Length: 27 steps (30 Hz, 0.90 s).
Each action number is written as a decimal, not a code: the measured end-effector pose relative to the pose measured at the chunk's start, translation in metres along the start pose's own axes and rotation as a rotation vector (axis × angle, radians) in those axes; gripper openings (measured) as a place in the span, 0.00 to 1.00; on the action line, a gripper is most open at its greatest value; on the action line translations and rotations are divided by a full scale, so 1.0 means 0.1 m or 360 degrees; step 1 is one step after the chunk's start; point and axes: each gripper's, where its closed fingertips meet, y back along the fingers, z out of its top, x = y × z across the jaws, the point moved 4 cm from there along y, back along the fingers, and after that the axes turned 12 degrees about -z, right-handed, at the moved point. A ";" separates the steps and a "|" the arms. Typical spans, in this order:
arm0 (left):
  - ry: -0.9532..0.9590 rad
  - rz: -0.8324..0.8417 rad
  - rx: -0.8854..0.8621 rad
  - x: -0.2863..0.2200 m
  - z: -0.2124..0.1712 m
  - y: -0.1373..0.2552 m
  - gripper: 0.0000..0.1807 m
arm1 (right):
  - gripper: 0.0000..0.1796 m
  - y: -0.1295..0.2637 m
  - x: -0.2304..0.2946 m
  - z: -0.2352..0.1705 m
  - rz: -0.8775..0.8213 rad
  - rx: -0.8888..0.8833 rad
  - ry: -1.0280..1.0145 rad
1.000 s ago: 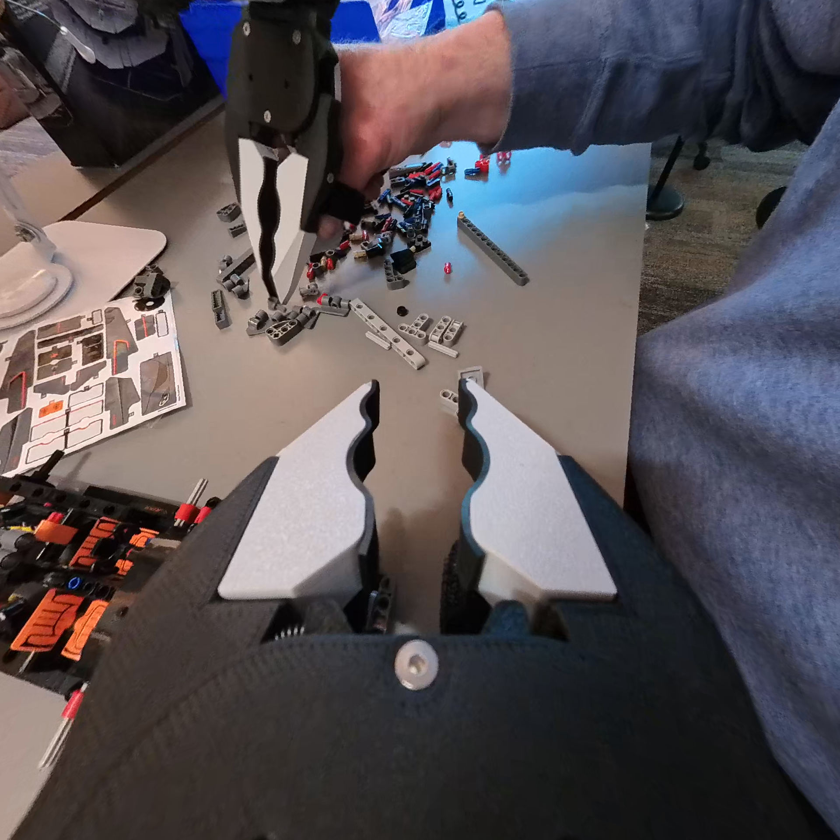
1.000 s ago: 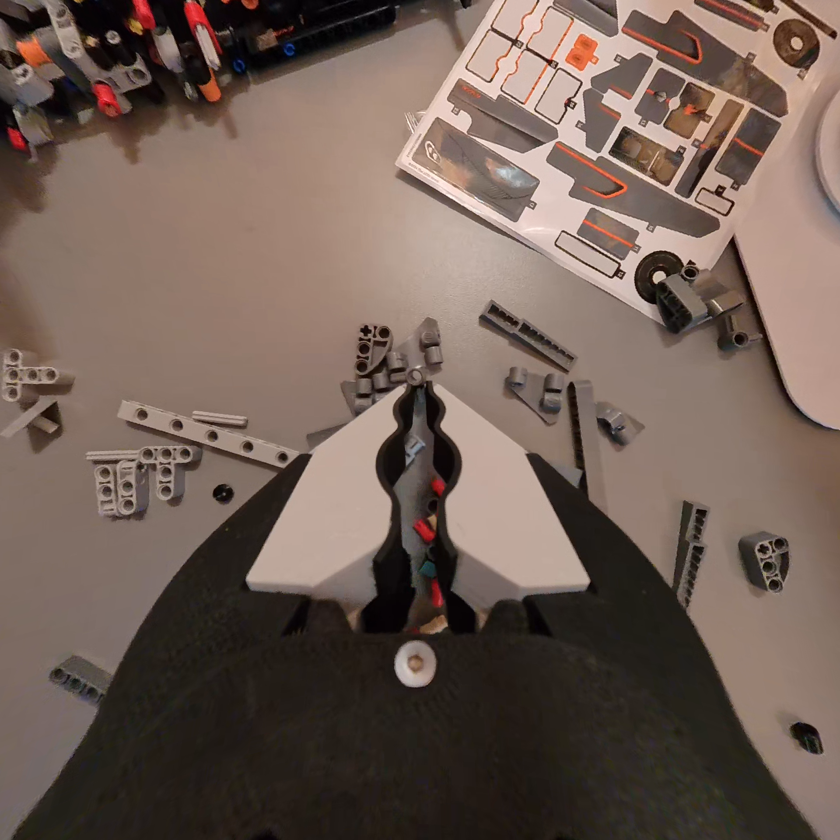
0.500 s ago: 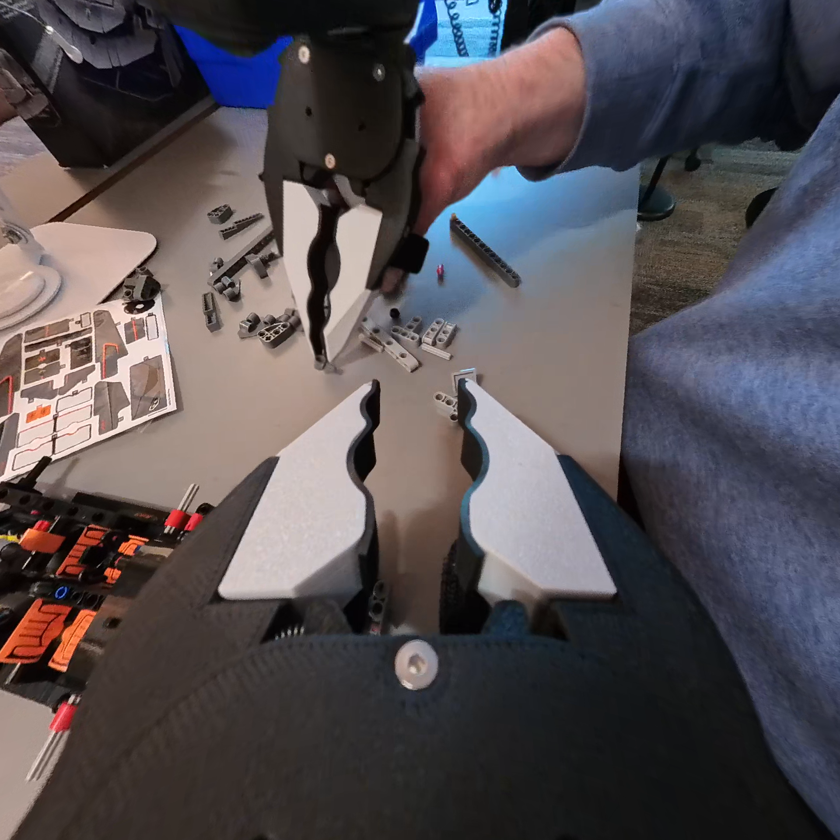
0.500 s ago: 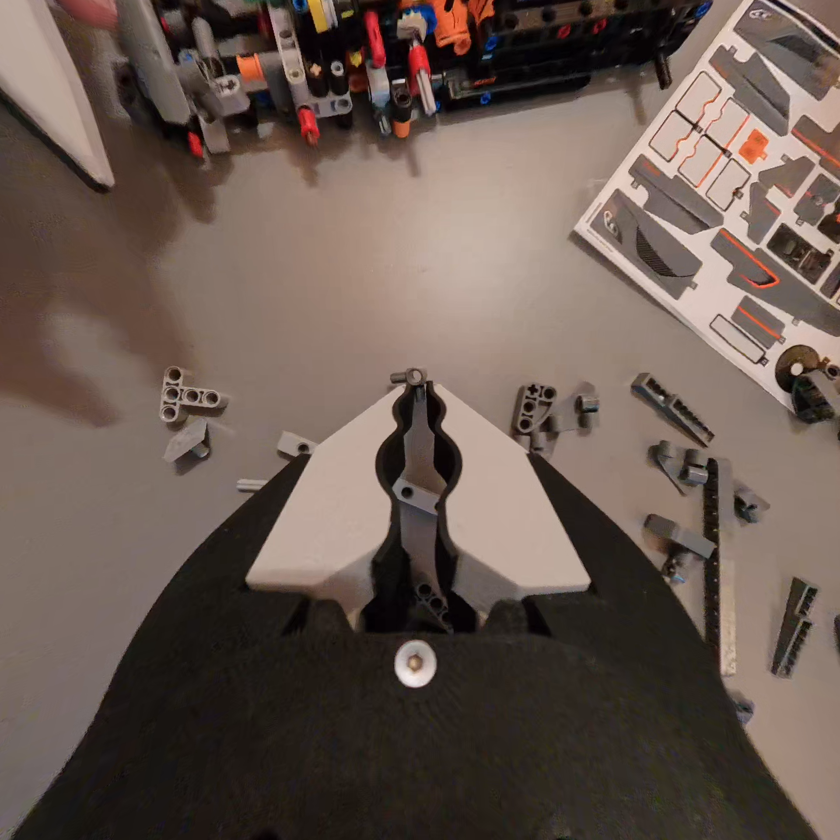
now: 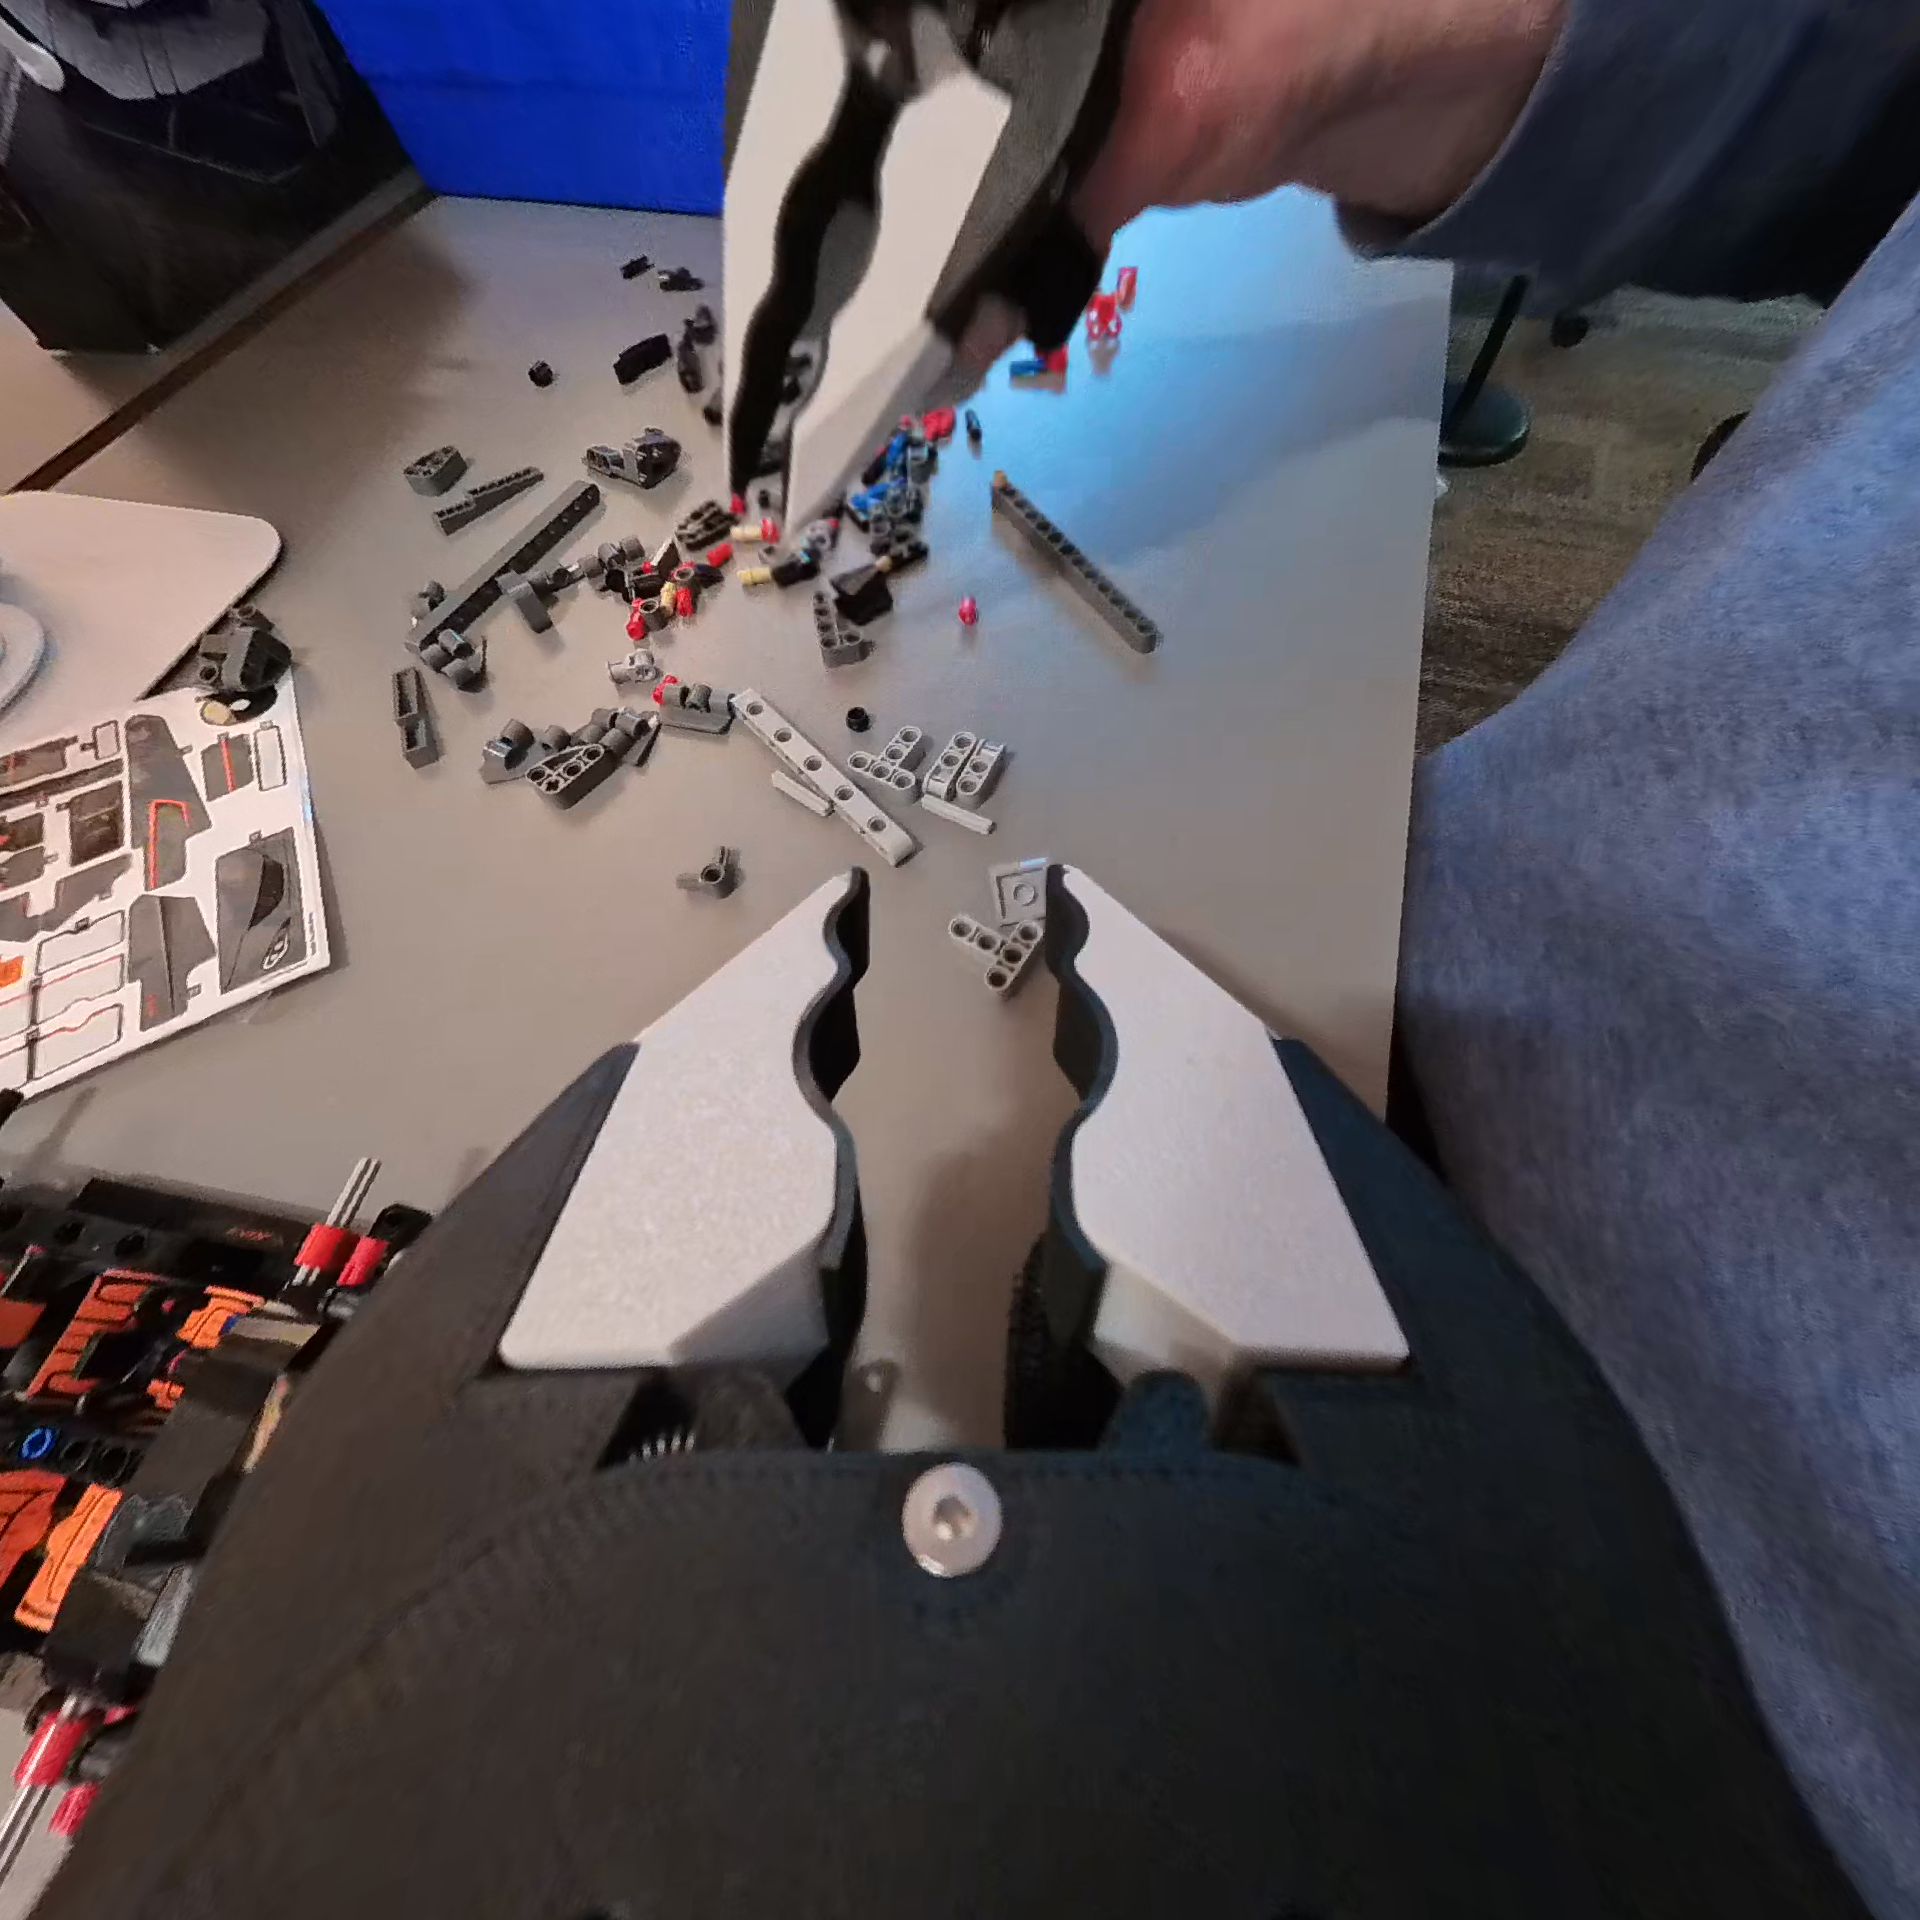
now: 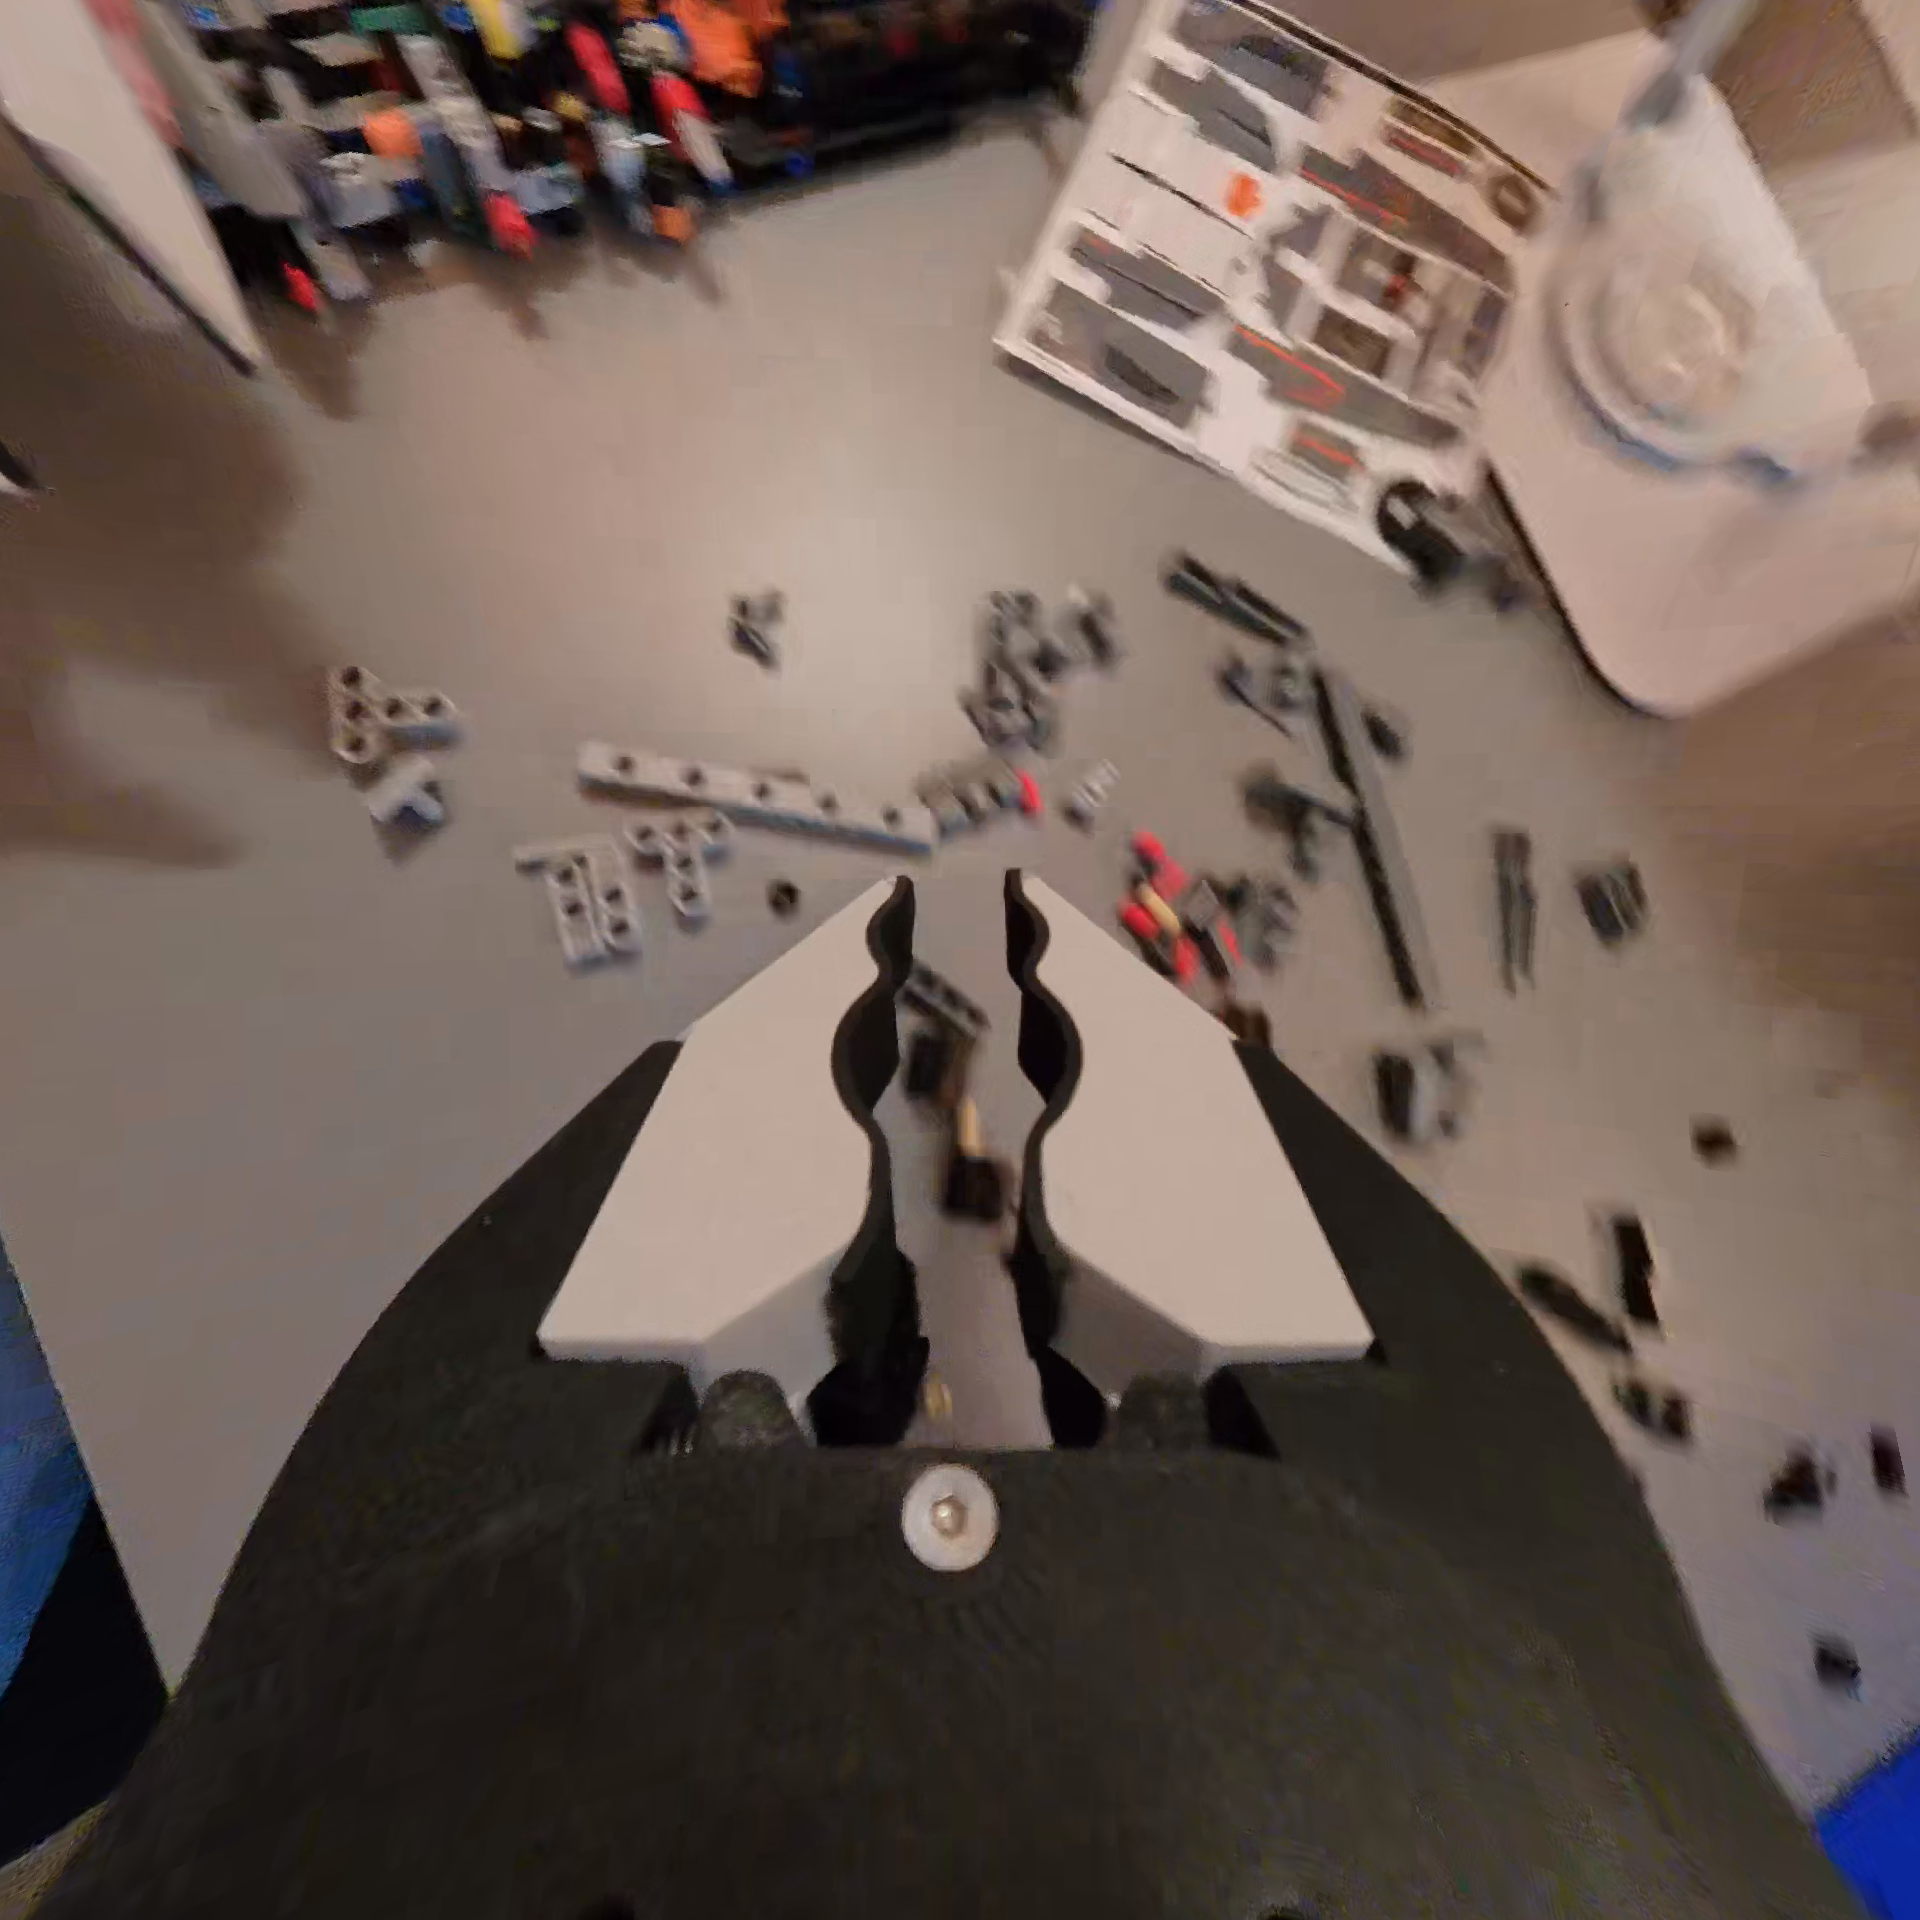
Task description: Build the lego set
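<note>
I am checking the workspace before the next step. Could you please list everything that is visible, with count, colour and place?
table: one, grey, under everything
loose lego pieces: many, mostly dark grey, black, red and blue, scattered across the middle of the table
long beam: one, grey, lying apart near the table's right edge
light grey beams: several, just ahead of the left gripper
sticker sheet: one, white with dark and orange shapes, left side
partly built model: one, black with orange and red, near left
white stand base: one, far left
blue object: one, behind the table
left gripper: jaws open, empty
right gripper: jaws open, above the pieces
hand: one, in a blue-grey sleeve, holding the right gripper
</note>
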 end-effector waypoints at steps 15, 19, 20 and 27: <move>-0.0046 -0.0043 0.0083 -0.13 0.07 -0.21 0.18 | 0.07 0.48 -0.77 -1.37 -0.0228 0.0259 -0.0503; -0.0040 -0.0046 0.0090 -0.14 0.08 -0.24 0.17 | 0.06 0.36 -0.83 -1.29 -0.0254 0.0235 -0.0424; -0.0041 -0.0047 0.0091 -0.14 0.08 -0.24 0.17 | 0.06 0.32 -0.85 -1.26 -0.0251 0.0233 -0.0405; -0.0043 -0.0030 0.0092 -0.12 0.08 -0.22 0.17 | 0.04 0.31 -1.01 -1.31 -0.0257 0.0291 -0.0386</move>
